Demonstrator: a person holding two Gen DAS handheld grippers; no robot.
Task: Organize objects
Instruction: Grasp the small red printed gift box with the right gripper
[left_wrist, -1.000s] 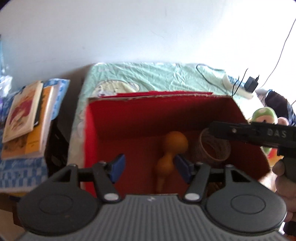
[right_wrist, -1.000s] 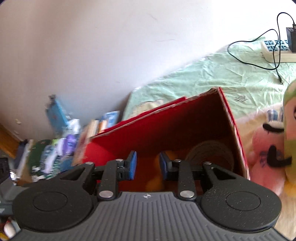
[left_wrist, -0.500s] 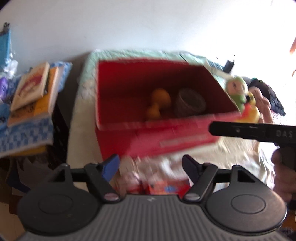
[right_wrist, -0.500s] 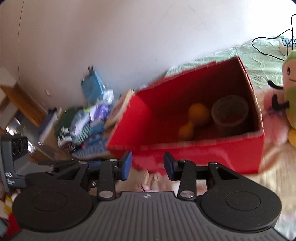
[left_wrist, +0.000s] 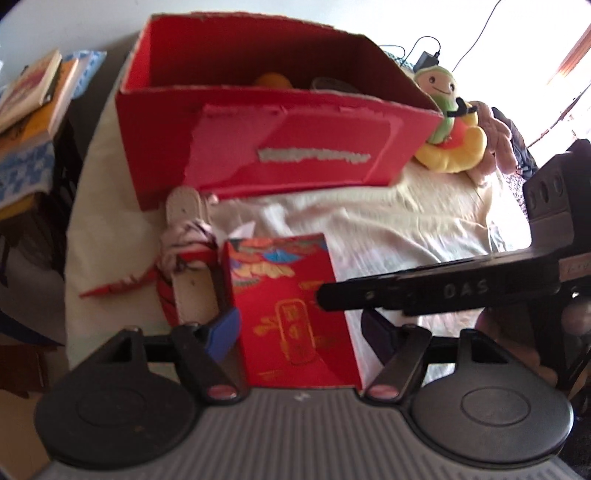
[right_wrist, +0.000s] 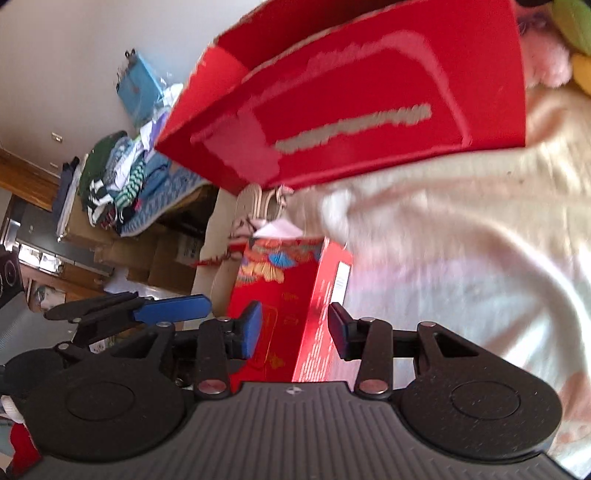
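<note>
A big open red cardboard box (left_wrist: 280, 122) stands on the bed; an orange object (left_wrist: 272, 79) and a brown ring (left_wrist: 328, 83) peek over its rim. It also shows in the right wrist view (right_wrist: 369, 92). In front lies a small red patterned carton (left_wrist: 291, 314), also seen in the right wrist view (right_wrist: 291, 314). My left gripper (left_wrist: 301, 332) is open, its fingers either side of the carton. My right gripper (right_wrist: 295, 328) is open around the carton's right edge. Neither is closed on it.
Pale straps with a red and white cord bundle (left_wrist: 188, 251) lie left of the carton. A green and yellow plush toy (left_wrist: 448, 122) sits right of the box. Books (left_wrist: 29, 96) and folded clothes (right_wrist: 122, 181) are stacked left of the bed. The sheet (left_wrist: 388, 221) is cream.
Both grippers pulled back out of the red box and dropped down to the small red carton in front of it. The jaws have opened wider.
</note>
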